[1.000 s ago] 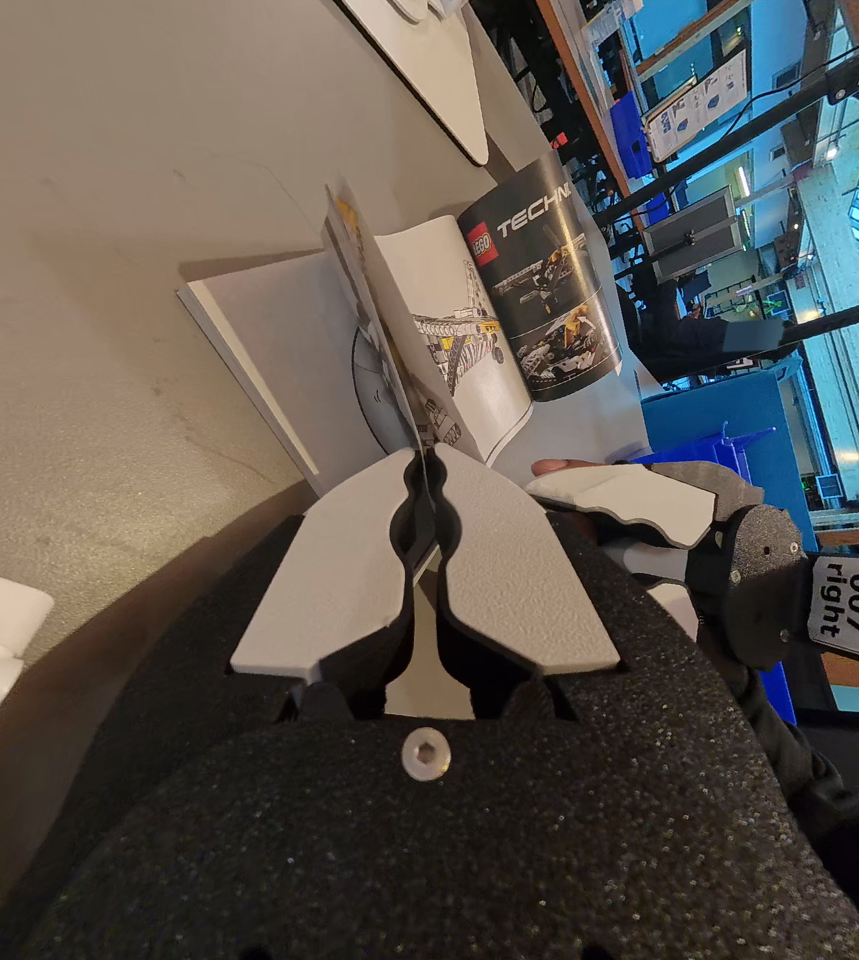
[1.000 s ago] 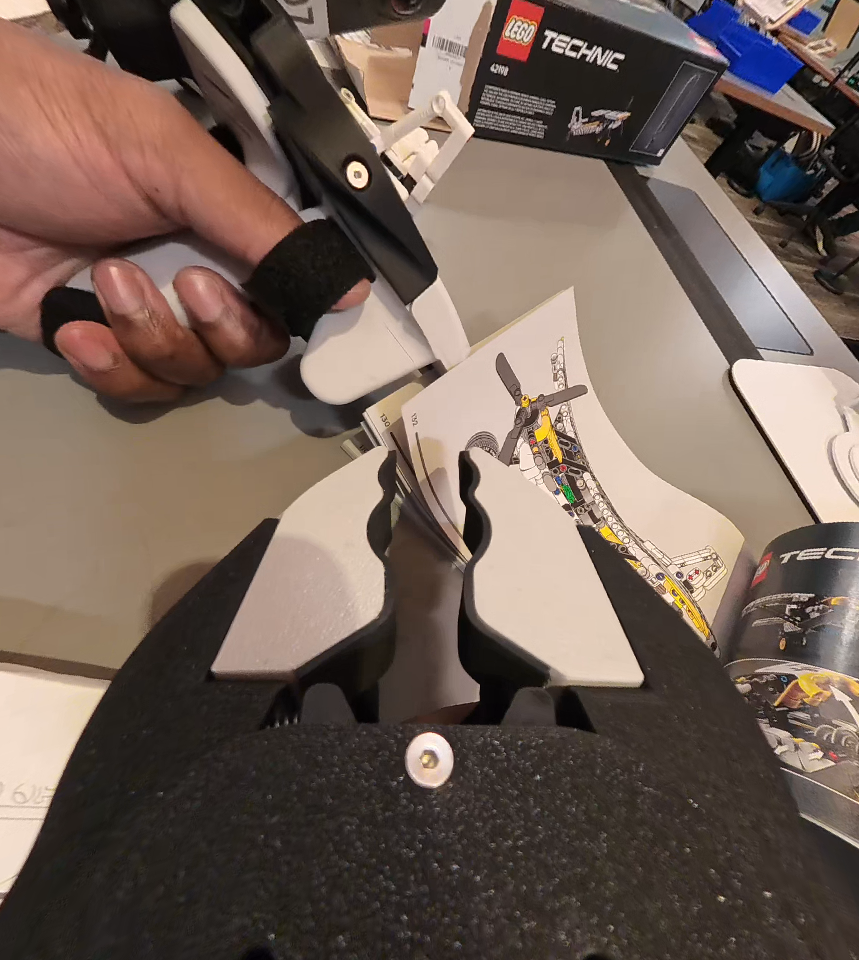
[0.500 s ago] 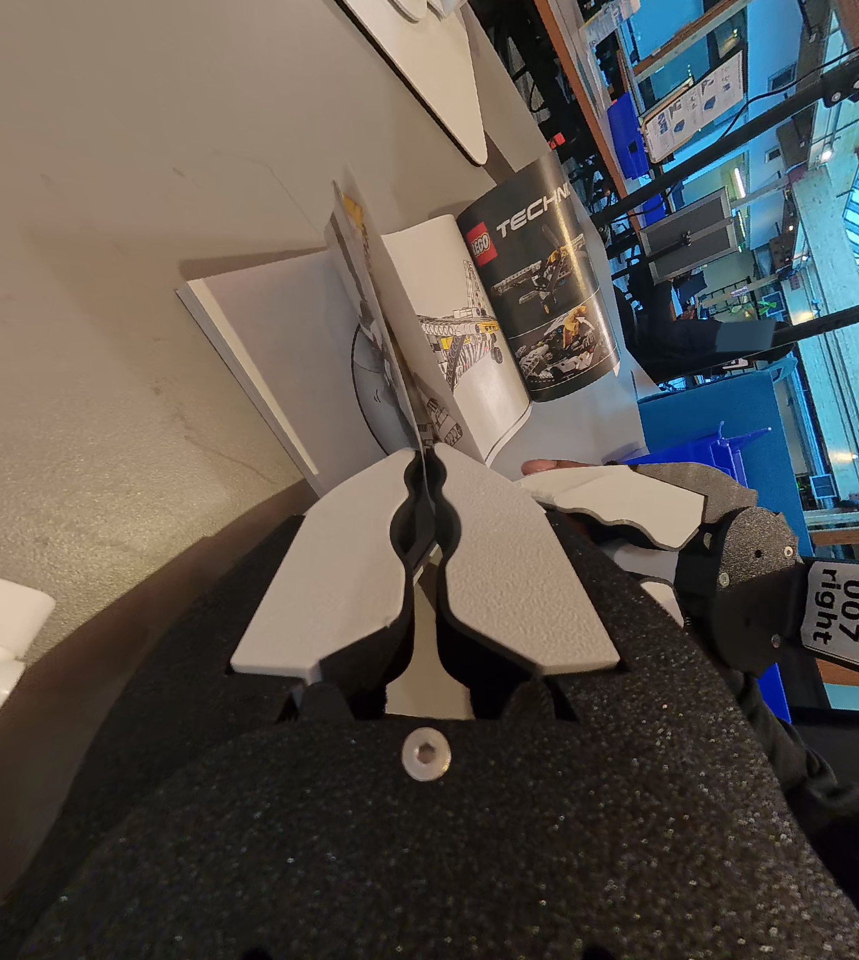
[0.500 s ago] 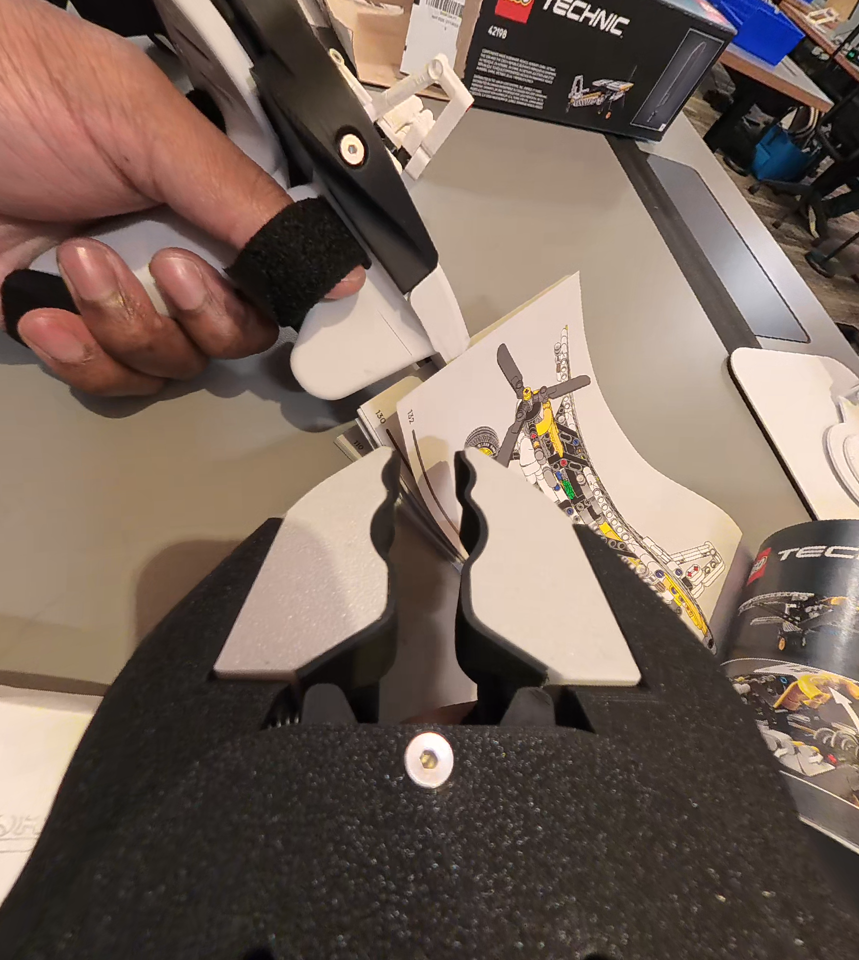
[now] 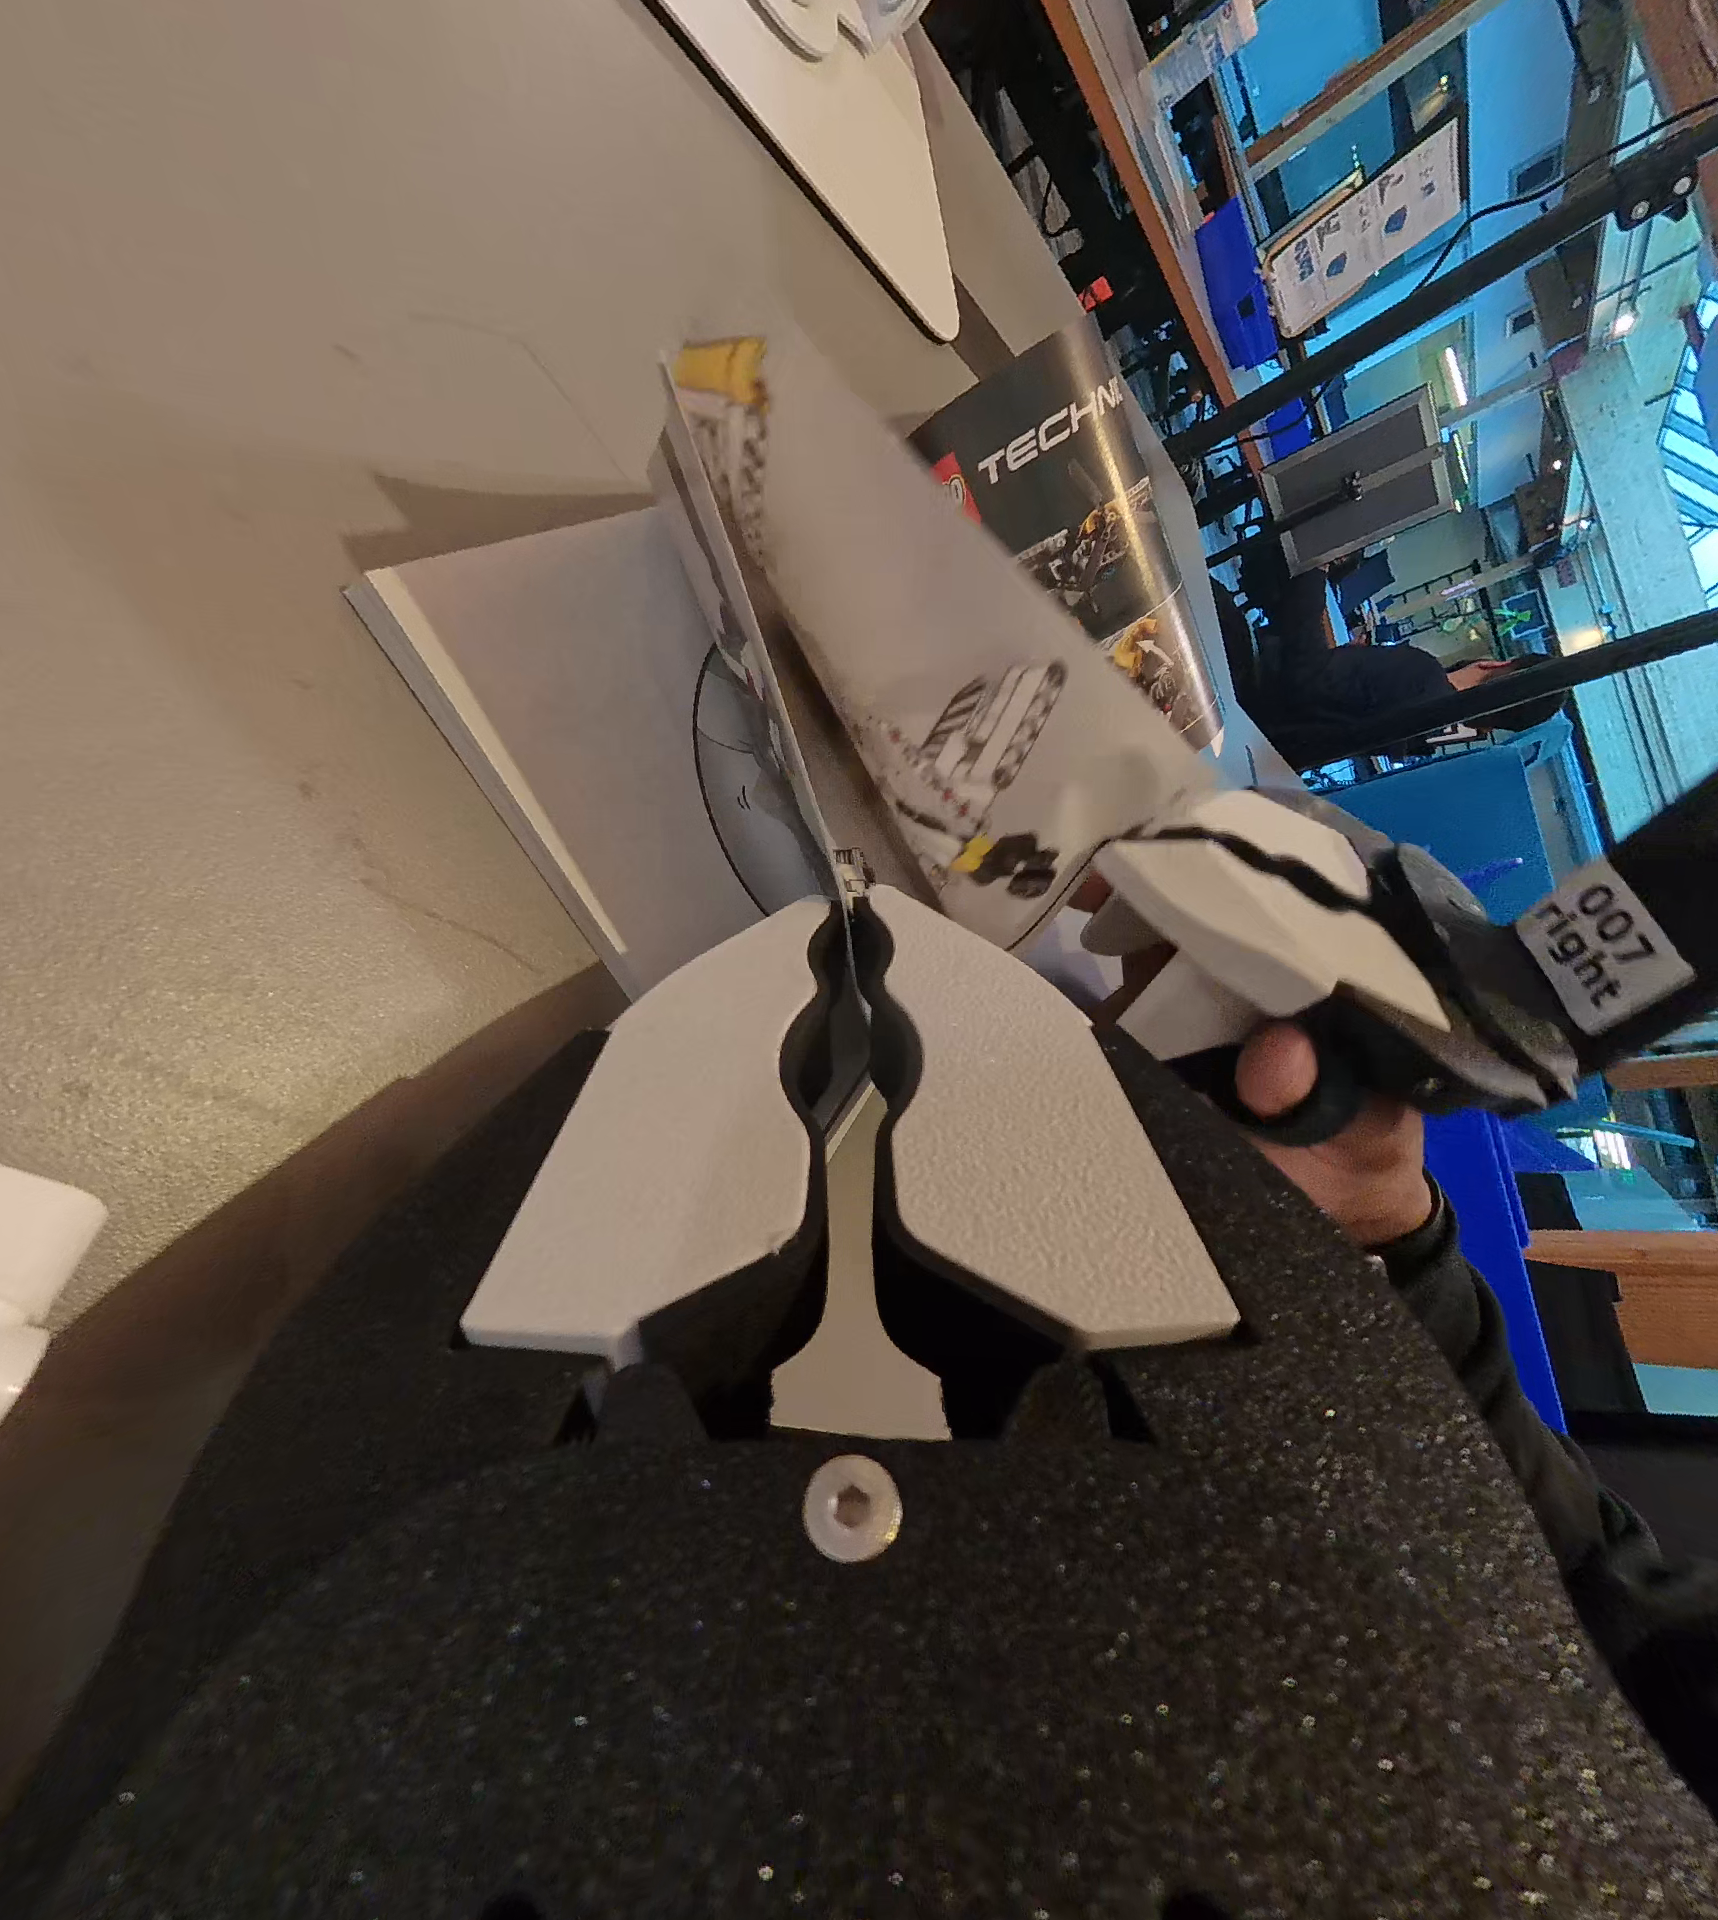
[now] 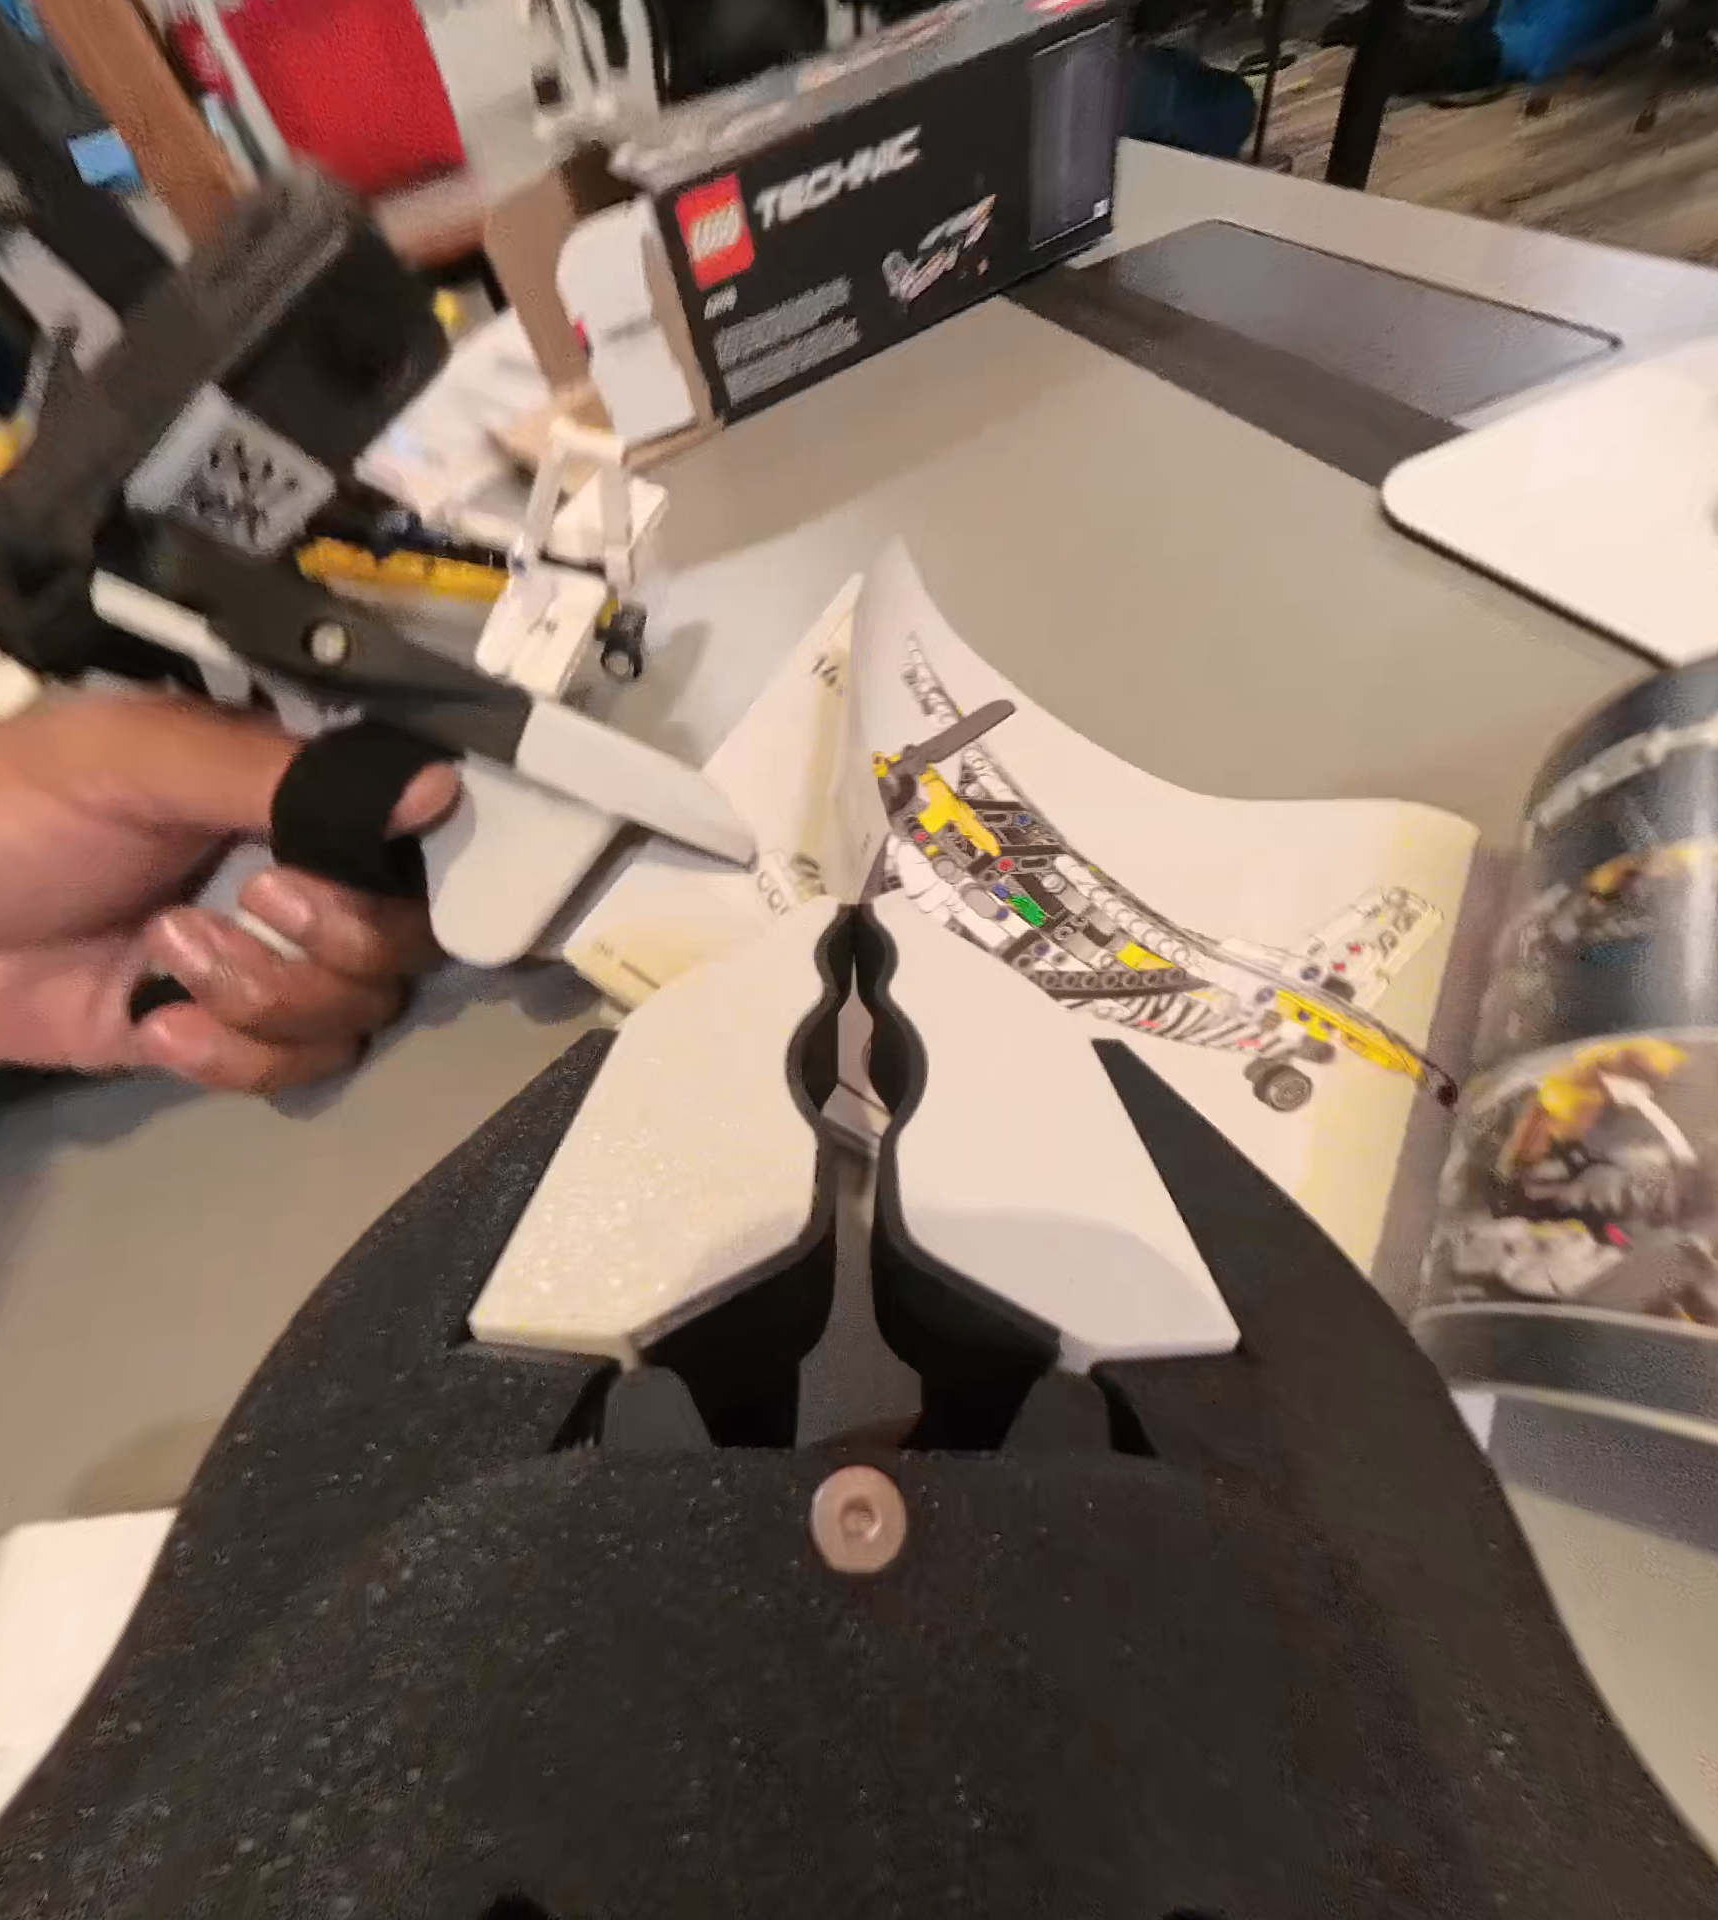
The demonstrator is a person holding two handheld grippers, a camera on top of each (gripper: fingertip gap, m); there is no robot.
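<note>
Two hand-held grippers meet over one open instruction booklet (image 6: 1198,914) lying on the grey tabletop (image 6: 1094,447), close to its near edge. The left gripper (image 5: 850,914) has its jaws closed tight on a single page (image 5: 730,582), which stands up on edge between the white fingers (image 5: 689,1091). The right gripper (image 6: 853,914) also has its jaws drawn together, pinching the lower edge of another lifted page (image 6: 813,748) beside the printed drawing of a yellow and white plane. From the left side that second page (image 5: 938,623) shows blurred, bowed up from the right gripper's tips. The booklet's dark glossy cover (image 6: 1644,987) curls up toward the tabletop's right edge. Farther back sits one dark cardboard box (image 6: 886,218) near the far edge, with one small white and yellow brick model (image 6: 564,582) in front of it. One white board (image 6: 1603,488) lies toward the far right corner. A bare hand (image 6: 107,894) grips the left tool's handle.
</note>
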